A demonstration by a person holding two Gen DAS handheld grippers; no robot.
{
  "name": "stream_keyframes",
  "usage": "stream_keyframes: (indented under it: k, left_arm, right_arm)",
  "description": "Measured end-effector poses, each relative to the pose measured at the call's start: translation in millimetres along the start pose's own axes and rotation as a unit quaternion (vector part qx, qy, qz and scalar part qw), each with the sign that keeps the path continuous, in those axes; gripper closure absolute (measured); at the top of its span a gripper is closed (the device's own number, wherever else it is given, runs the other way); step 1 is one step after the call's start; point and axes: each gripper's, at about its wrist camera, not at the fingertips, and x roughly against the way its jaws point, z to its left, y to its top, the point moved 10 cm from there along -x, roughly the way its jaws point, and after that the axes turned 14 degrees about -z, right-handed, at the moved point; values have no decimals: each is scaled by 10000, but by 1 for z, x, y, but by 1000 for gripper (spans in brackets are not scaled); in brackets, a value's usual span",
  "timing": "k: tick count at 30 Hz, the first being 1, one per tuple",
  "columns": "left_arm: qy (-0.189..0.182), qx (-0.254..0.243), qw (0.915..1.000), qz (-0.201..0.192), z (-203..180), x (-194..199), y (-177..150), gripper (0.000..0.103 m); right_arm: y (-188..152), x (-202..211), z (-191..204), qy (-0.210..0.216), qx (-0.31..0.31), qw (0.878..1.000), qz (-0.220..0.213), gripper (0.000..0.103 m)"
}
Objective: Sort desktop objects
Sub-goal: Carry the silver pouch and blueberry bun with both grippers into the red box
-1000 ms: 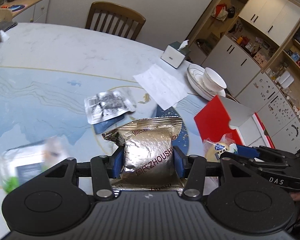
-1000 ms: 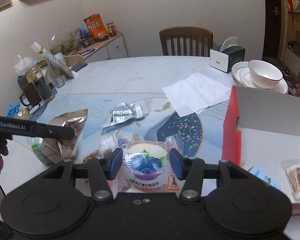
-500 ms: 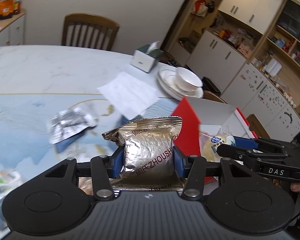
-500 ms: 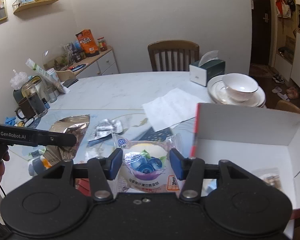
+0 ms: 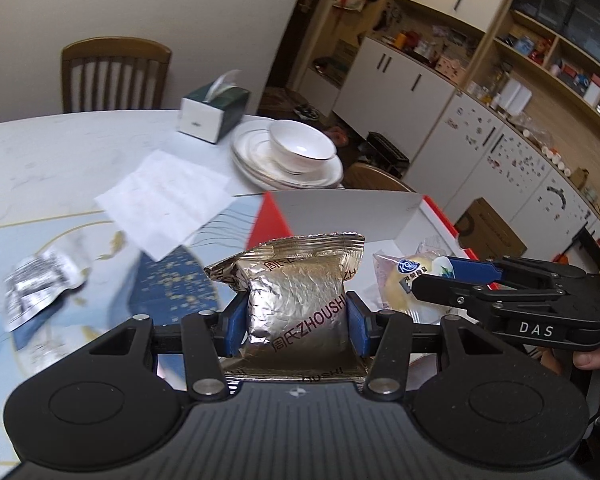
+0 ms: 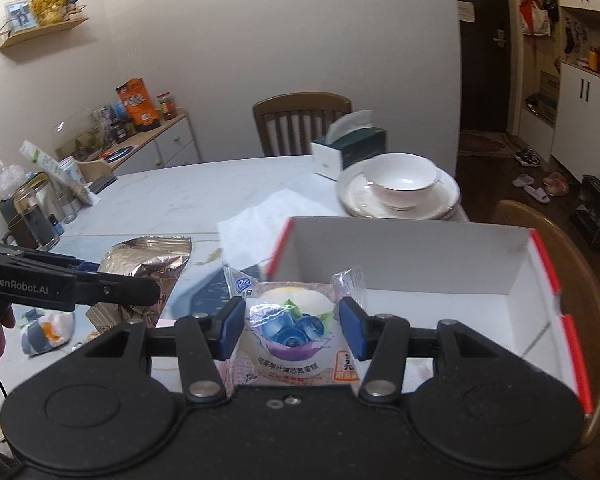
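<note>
My left gripper point(image 5: 296, 320) is shut on a silver foil snack bag point(image 5: 296, 280) and holds it above the table, just left of the red-and-white box point(image 5: 340, 212). My right gripper point(image 6: 292, 328) is shut on a clear-wrapped blueberry cake point(image 6: 292, 332) and holds it over the box's near wall point(image 6: 400, 256). The foil bag also shows in the right wrist view point(image 6: 148, 264), left of the box. The cake and the right gripper show in the left wrist view point(image 5: 404, 276), over the box.
A white bowl on stacked plates point(image 6: 400, 184), a tissue box point(image 6: 348, 152) and a white napkin point(image 5: 164, 200) lie beyond the box. A silver sachet point(image 5: 40, 284) lies at left. Jars and cups point(image 6: 36, 212) stand far left. A chair back point(image 6: 552, 248) is behind the box.
Both grippers have swung right with their loads, from over the table mat to the box. The right gripper now holds the cake at the box's opening.
</note>
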Motion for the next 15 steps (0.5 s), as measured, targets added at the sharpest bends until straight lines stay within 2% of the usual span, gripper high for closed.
stream_keyframes:
  k: [15]
  left_arm:
    - [-258,-565,9977,261,-60,-60,2,54]
  right_arm:
    - [3,2,-67,-261,-118,9996,-33,52]
